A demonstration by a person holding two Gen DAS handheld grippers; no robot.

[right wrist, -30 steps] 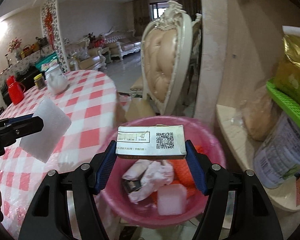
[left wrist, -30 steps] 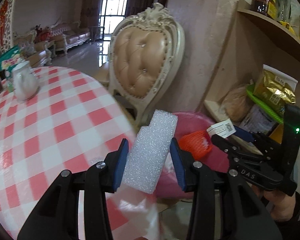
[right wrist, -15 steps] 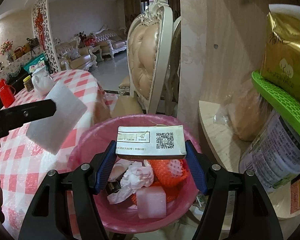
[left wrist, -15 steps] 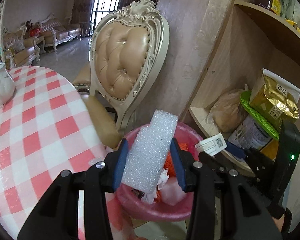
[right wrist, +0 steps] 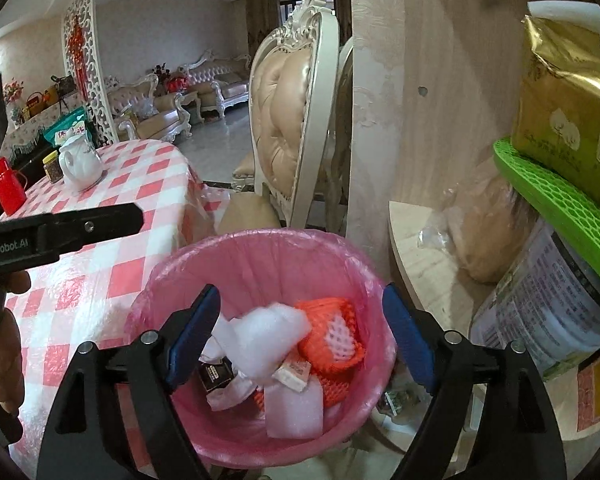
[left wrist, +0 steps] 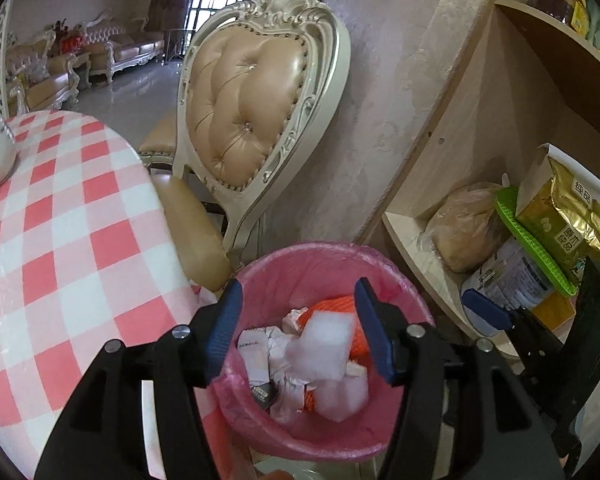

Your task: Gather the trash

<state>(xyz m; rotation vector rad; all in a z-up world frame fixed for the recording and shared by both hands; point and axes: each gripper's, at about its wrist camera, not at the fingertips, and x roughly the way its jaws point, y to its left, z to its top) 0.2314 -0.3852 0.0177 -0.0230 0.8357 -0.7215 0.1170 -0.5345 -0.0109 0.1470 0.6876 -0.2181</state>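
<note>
A: The left gripper [left wrist: 298,326] and the right gripper [right wrist: 302,338] both hang over the pink-lined bin [right wrist: 260,248], jaws spread, nothing between the pads. Both sets of jaws have just been opening, and the frames show the gaps bare.

B: So which step is this?

A: The drop, I'd judge. The white foam block [left wrist: 326,344] lies on top of the heap in the bin, and beside it a small carton [right wrist: 296,370] rests among the rubbish, so the release looks done on both sides.

B: Go through what's around, biggest first.

A: The round table in the red-and-white check cloth [left wrist: 60,220] fills the left side; its near edge runs close to the bin's rim. Behind the bin stands the padded chair with the carved frame [left wrist: 252,92]. On the right, a wooden shelf [left wrist: 416,240] carries a bagged loaf, a tin and a gold packet on a green tray (none of that reads as trash to me). Inside the bin: the foam, an orange net fruit sleeve [right wrist: 332,332], crumpled paper and a dark little packet.

B: And next?

A: Lift both grippers clear of the rim, jaws left apart, and swing back toward the table to look for more. At its far edge I see only a white jug [right wrist: 80,162], a jar and a red flask (these look like keepers), so whether any trash is left there I cannot tell.
</note>
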